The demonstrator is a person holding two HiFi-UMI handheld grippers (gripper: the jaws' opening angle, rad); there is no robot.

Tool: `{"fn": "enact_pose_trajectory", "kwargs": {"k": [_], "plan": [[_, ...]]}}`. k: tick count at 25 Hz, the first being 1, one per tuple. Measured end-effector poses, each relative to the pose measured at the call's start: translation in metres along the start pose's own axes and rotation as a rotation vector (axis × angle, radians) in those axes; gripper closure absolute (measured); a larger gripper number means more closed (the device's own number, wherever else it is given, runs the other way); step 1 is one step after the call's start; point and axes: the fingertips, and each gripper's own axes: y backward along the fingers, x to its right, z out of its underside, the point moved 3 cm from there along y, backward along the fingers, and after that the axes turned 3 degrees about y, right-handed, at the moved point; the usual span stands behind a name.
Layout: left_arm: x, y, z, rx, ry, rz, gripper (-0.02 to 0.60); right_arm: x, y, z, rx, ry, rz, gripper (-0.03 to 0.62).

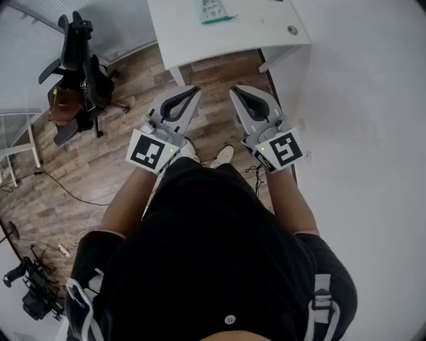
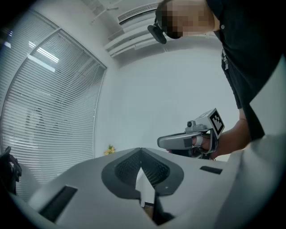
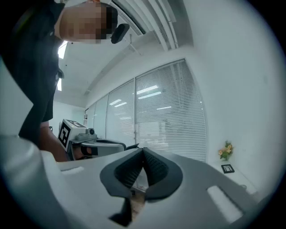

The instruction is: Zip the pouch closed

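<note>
A small white and teal pouch [image 1: 214, 11] lies on the white table [image 1: 193, 36] at the top edge of the head view, partly cut off. I hold both grippers level in front of my body, above the wooden floor and short of the table. The left gripper [image 1: 194, 88] is shut with nothing between its jaws, and so is the right gripper [image 1: 233, 90]. In the left gripper view, its own jaws [image 2: 141, 150] meet at the tips and the right gripper [image 2: 185, 141] shows beside them. The right gripper view shows its jaws [image 3: 143, 150] closed too, with the left gripper [image 3: 96, 145] alongside.
A black office chair [image 1: 80, 60] stands at the left on the wood floor. Cables [image 1: 66, 193] trail across the floor, and dark equipment [image 1: 33, 293] sits at the lower left. A white wall runs along the right. Blinds [image 3: 170, 112] cover the windows, and a small plant [image 3: 225, 150] stands by them.
</note>
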Motion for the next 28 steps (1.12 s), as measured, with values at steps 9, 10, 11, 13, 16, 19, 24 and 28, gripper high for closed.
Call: {"fn": "enact_pose_trajectory", "kwargs": {"k": [9, 10, 11, 13, 16, 19, 24, 28], "plan": [[0.02, -0.007, 0.004, -0.014, 0.01, -0.007, 0.572, 0.008, 0.022, 0.003, 0.0, -0.01, -0.001, 0.583], [0.021, -0.007, 0.004, -0.015, 0.012, -0.008, 0.572, 0.009, 0.023, 0.003, 0.0, -0.013, 0.0, 0.583], [0.023, -0.007, 0.005, -0.016, 0.013, -0.008, 0.572, 0.009, 0.025, 0.004, -0.001, -0.017, 0.0, 0.583], [0.028, -0.008, 0.006, -0.019, 0.014, -0.009, 0.572, 0.01, 0.03, 0.006, -0.005, -0.028, -0.003, 0.583], [0.03, -0.009, 0.007, -0.019, 0.011, -0.02, 0.572, 0.011, 0.032, 0.008, -0.011, -0.03, -0.004, 0.582], [0.029, -0.006, 0.009, -0.021, 0.001, -0.03, 0.571, 0.01, 0.033, 0.006, -0.007, -0.013, 0.004, 0.577], [0.031, -0.004, 0.011, -0.018, -0.005, -0.047, 0.483, 0.015, 0.039, 0.005, 0.01, -0.012, 0.049, 0.46], [0.029, -0.003, 0.011, -0.022, -0.002, -0.05, 0.402, 0.018, 0.041, 0.003, 0.014, -0.007, 0.061, 0.388]]}}
